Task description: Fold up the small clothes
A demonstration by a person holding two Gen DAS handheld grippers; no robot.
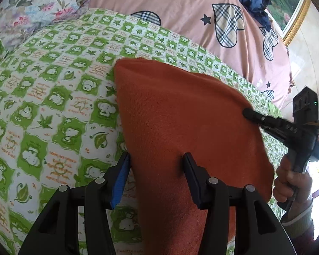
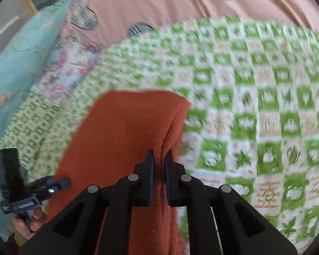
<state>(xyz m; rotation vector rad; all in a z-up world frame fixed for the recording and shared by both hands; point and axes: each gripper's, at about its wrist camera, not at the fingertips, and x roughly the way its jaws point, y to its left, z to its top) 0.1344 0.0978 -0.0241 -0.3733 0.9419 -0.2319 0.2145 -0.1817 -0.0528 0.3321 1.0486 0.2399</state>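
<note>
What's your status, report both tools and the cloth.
Left tool open, straddling the orange cloth's edge. Right tool shut on it. Cloth folded, over green bedspread. Nothing in the way.

One orange cloth [image 1: 180, 127] lies on one green-checked sheet [image 1: 53, 106]. Two grippers show: the left gripper [image 1: 157, 159] and the right gripper [image 2: 159, 159]. There is one pink quilt [image 1: 170, 6], one floral pillow [image 1: 32, 6], one teal blanket [image 2: 21, 63], and one framed picture [image 1: 291, 10].
</note>
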